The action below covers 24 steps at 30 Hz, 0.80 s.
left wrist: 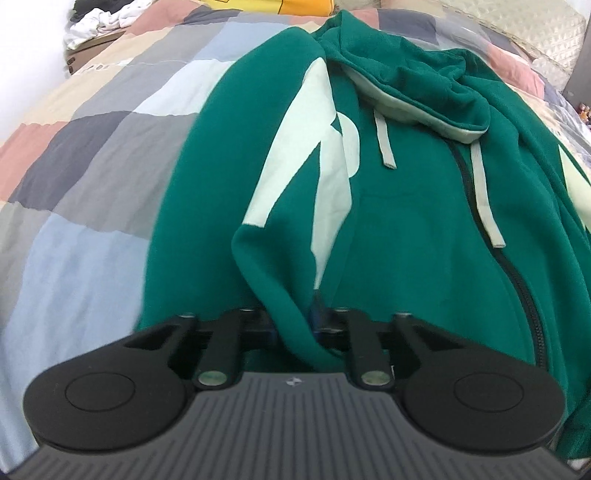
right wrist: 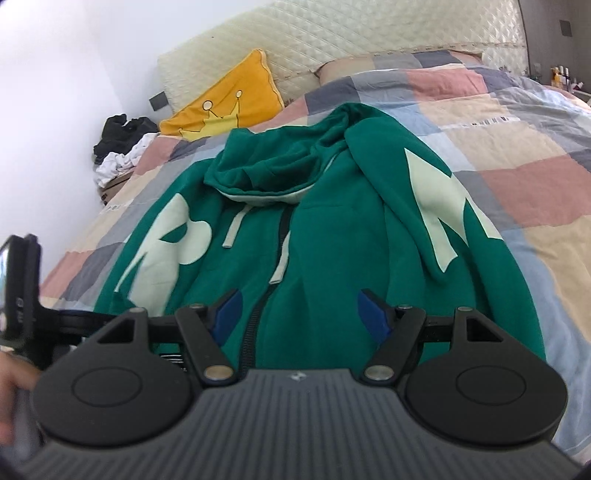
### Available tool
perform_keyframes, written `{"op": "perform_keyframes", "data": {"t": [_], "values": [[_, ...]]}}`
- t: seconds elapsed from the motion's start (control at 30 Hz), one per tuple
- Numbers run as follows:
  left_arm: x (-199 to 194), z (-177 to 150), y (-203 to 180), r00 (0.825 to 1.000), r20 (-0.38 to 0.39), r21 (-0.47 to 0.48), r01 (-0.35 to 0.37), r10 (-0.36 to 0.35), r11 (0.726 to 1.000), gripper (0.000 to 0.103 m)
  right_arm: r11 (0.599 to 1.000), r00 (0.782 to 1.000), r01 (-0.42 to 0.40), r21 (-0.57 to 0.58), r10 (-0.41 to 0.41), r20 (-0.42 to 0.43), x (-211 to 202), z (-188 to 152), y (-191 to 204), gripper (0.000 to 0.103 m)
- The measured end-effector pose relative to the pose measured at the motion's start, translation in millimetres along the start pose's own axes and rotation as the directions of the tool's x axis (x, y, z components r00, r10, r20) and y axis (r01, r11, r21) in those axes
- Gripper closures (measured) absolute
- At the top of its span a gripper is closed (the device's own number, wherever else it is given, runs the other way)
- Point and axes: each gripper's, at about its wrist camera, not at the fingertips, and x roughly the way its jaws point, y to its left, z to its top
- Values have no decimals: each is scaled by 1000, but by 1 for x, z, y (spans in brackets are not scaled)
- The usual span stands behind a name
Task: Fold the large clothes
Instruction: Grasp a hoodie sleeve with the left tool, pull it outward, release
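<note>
the green zip-up fleece hoodie with pale letters [left wrist: 424, 206] lies front up on the patchwork quilt bed [left wrist: 74, 177]. the left gripper [left wrist: 295, 317] pinches its folded sleeve [left wrist: 280, 236] — the blue pads are mostly hidden by cloth. the right gripper [right wrist: 301, 314] hangs above the hoodie's hem, jaws wide — the hem itself is cut off.

My left gripper [left wrist: 295, 325] is clamped on a fold of the green hoodie's sleeve [left wrist: 280, 206], which bears large pale lettering and drapes over the left side of the zip-up hoodie [left wrist: 424, 240]. The hoodie lies face up on the patchwork duvet [left wrist: 92, 166], its hood [left wrist: 406, 85] crumpled at the far end, two pale drawstrings [left wrist: 484, 192] trailing down beside the zipper [left wrist: 517, 280]. Far left, white and dark clothes [left wrist: 96, 22] sit heaped beside the bed.
</note>
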Motion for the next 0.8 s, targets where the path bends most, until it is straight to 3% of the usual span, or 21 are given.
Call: {"op": "perform_keyframes", "data": {"t": [0.1,0.2,0.27,0.43,0.63,0.8], "values": [[-15,19,24,1000,5,-21,2,-2,1000,94,1000,1000,4,14,-4,-5,0,-1,-3,31],[-36,47,64,1000,21,-112,2,0,994,95,1000,1000,11,15,-10,-10,1,-1,-4,31],[-52,69,95,999,53,-192,12,-2,981,95,1000,1000,15,7,-15,-8,3,0,-3,31],[-80,129,171,987,139,-341,-30,82,940,95,1000,1000,21,-20,-20,16,10,2,0,31],[-75,200,233,949,190,-393,-160,250,905,95,998,995,30,-61,-24,92,18,10,7,31],[-44,253,294,920,190,-498,-211,343,841,95,996,990,54,-76,-43,133,31,19,7,31]]}}
